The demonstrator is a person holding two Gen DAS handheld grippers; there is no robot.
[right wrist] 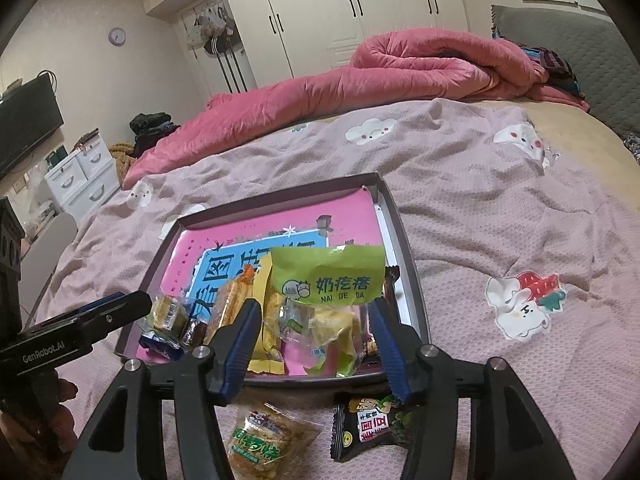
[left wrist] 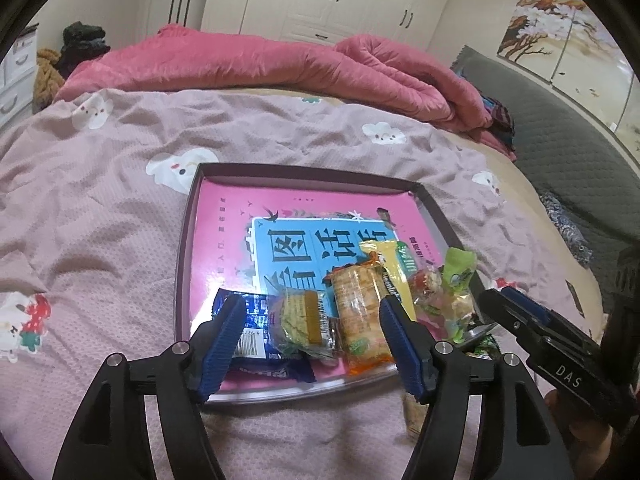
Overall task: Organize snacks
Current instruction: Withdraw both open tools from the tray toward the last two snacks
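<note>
Crinkly snack packets [right wrist: 326, 280], shallow rectangular tray [left wrist: 182, 280]

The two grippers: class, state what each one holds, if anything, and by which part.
Nothing is held. The left gripper and the right gripper both stand open over the snacks in the tray.

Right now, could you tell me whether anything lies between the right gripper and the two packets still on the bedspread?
Nothing visible does. The right gripper is open above the tray's near rim, and the green-labelled packet and black packet lie uncovered on the bedspread just below.
</note>
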